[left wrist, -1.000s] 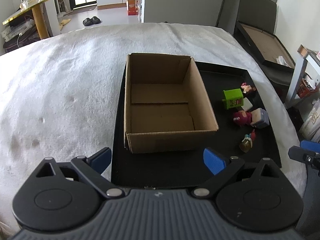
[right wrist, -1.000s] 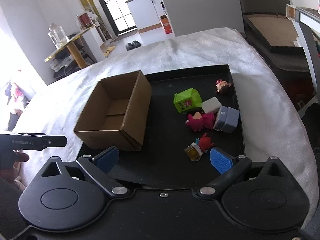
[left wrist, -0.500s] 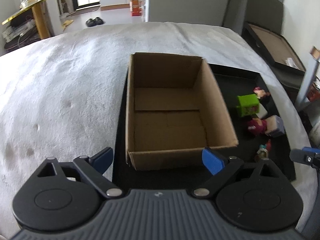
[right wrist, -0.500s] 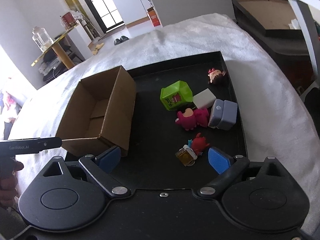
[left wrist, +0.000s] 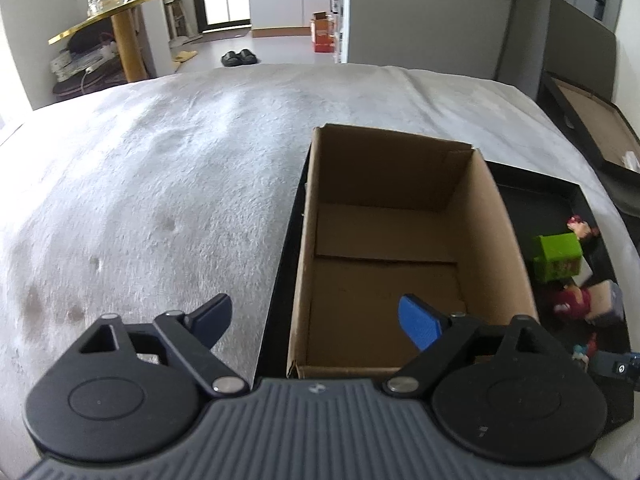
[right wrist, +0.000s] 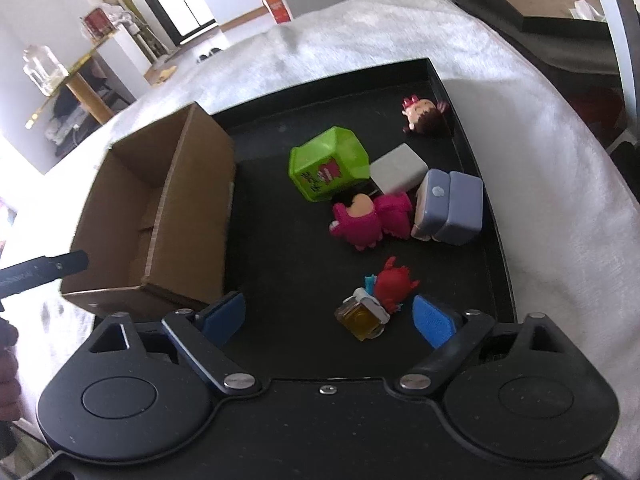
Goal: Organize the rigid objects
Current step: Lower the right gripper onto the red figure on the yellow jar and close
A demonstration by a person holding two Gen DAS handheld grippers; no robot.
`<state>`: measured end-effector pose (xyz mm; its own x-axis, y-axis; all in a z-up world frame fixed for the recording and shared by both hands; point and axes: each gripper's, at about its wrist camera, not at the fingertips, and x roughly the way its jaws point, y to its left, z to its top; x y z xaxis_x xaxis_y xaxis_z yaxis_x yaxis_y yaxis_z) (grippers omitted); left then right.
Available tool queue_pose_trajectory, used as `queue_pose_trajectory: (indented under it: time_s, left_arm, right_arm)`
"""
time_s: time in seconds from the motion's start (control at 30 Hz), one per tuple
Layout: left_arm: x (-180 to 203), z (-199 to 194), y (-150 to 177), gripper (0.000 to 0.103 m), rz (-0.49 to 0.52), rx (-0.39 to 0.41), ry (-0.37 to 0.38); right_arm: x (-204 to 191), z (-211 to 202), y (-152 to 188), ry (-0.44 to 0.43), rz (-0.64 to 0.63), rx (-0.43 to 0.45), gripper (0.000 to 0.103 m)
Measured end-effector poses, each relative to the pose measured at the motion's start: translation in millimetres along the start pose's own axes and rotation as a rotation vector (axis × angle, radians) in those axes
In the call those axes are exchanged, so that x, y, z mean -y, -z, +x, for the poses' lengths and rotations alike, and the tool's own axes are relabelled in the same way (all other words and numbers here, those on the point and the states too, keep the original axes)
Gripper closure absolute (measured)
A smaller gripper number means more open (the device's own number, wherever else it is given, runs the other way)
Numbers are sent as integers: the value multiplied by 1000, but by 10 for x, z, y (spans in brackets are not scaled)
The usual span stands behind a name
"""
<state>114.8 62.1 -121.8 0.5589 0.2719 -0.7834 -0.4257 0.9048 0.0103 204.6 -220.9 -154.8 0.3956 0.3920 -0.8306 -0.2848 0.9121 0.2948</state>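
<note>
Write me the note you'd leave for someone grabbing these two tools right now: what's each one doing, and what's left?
Left hand-held gripper: open, holding nothing, at the cardboard box's near left corner.
Right hand-held gripper: open, holding nothing, nearest the red toy with the yellow bottle.
Box holds nothing yet. On the black tray beside it: green carton, white block, pink figure, grey case, doll.
Left: move all toys into the box.
</note>
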Motion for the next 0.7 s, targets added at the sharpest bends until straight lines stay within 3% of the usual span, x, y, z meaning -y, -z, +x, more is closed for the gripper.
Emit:
queue_pose_trajectory:
  time_s: [0.3,0.37,0.43,0.7]
  left_arm:
    - [70,126,56,39,-44,6,-38]
    - [91,142,64,51,-41,14,-62]
    - [87,166,70,56,-55,10,-72]
    - [134,208,105,60,-68,39,-130]
  right_arm:
    - [41,176,9,53,21,-12,20]
    - [28,219,23,60,23,-17,28]
    - [20,258,36,65,35,-19,29]
    - [-53,449,85,96,17,5,29]
